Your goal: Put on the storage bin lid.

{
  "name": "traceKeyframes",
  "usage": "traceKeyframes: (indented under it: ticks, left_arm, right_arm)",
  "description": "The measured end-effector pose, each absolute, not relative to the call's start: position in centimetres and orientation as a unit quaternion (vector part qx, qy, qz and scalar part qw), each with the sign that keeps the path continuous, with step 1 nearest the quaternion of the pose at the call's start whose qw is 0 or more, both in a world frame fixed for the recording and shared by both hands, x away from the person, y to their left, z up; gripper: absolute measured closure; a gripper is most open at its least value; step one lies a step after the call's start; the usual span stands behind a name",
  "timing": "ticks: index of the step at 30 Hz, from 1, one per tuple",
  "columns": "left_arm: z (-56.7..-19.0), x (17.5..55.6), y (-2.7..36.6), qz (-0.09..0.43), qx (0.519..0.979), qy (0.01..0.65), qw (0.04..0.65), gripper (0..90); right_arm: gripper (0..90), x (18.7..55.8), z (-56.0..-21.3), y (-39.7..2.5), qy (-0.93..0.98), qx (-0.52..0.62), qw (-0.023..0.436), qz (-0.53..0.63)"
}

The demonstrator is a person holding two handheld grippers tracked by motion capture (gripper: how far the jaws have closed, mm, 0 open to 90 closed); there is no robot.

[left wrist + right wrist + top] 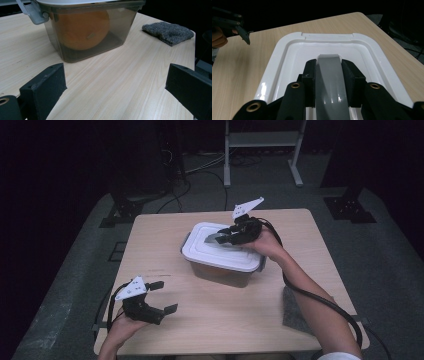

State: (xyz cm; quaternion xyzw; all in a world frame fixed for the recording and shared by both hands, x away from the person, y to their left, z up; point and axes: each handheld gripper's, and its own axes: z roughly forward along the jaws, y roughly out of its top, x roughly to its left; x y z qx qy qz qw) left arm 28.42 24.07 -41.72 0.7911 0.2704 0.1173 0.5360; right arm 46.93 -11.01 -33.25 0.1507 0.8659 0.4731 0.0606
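Gripping the grey latch [332, 82] on the white lid [212, 251] of the storage box [227, 272] mid-table, the right claw [223, 236] is working the clasp. Left claw [162, 296] is hanging wide open nearby. Next is probably steadying the box.

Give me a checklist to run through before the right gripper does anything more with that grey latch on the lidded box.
1. Right gripper shut on the grey plastic latch, which sits squarely between the jaws: ok.
2. White plastic lid seated flat on the smoky translucent box: ok.
3. Grey latch at the other end released or fastened: cannot tell.
4. Left gripper open, apart from the box, so nothing steadies it: not ok.
5. Round orange thing inside resting on the box floor: ok.
6. Grey folded cloth lies away from the box: ok.
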Motion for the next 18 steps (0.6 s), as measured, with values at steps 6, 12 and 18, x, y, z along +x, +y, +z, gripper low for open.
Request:
traceKeyframes:
  ticks: [6,12,18]
  left_arm:
    - [-41.72,28.38,24.16,0.118,0.789,0.272,0.537,2.2]
    - [-41.72,28.42,24.27,0.118,0.789,0.274,0.537,2.3]
    - [-41.73,28.41,24.26,0.118,0.79,0.274,0.536,2.3]
  right_arm:
    - [65.1,47.1,-33.95,-10.96,0.867,0.152,0.057,0.47]
    - [64.5,47.18,-34.05,-11.12,0.866,0.154,0.051,0.473]
    - [57.5,47.09,-33.9,-11.24,0.864,0.155,0.046,0.477]
